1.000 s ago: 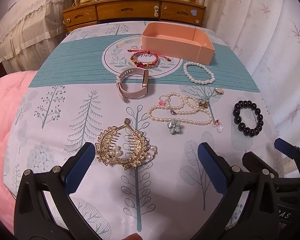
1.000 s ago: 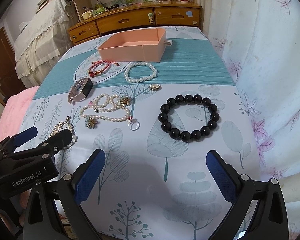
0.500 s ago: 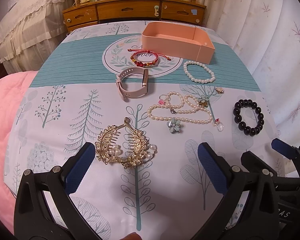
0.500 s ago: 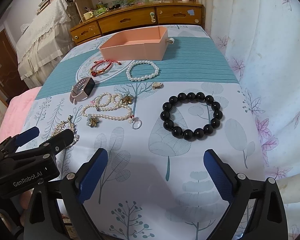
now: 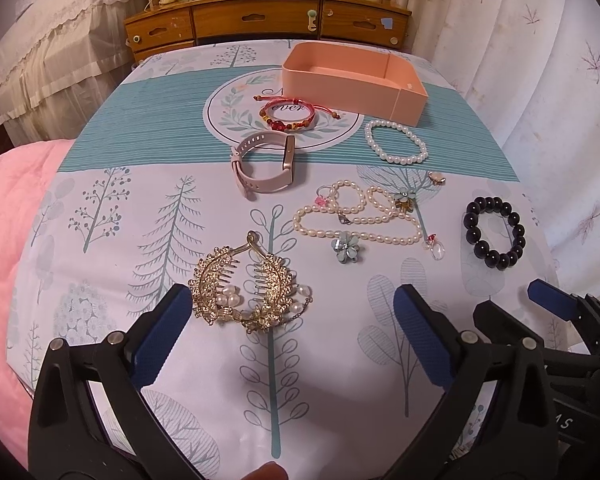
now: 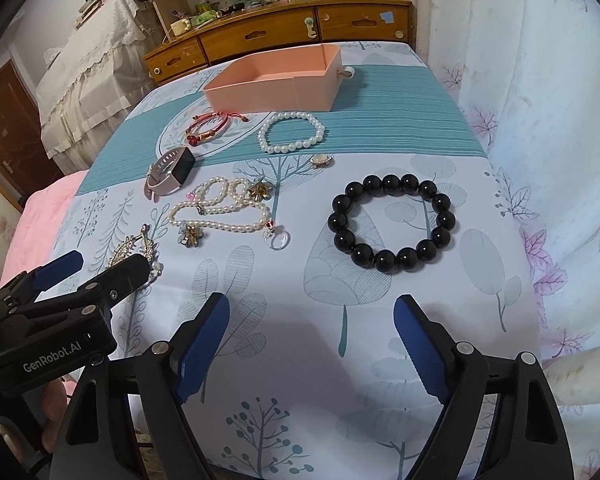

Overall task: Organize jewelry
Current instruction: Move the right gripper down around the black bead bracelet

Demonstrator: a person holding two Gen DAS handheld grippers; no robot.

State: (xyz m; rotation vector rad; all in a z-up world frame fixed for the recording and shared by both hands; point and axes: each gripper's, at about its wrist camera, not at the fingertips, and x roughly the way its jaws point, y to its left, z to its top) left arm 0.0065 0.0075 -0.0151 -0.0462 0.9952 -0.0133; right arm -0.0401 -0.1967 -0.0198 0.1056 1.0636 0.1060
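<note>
The jewelry lies flat and spread apart on the tablecloth. At 12 o'clock stands an open pink box [image 5: 352, 76], empty inside. Just before it lie a red cord bracelet [image 5: 288, 114] and a white pearl bracelet [image 5: 396, 142]. A pink watch [image 5: 262, 168] lies near the centre, on its side. A long pearl necklace [image 5: 360, 220] with flower charms is tangled at the centre. A black bead bracelet [image 5: 494, 232] lies at 3 o'clock. A gold hair comb [image 5: 246, 290] with pearls lies at 7 o'clock.
</note>
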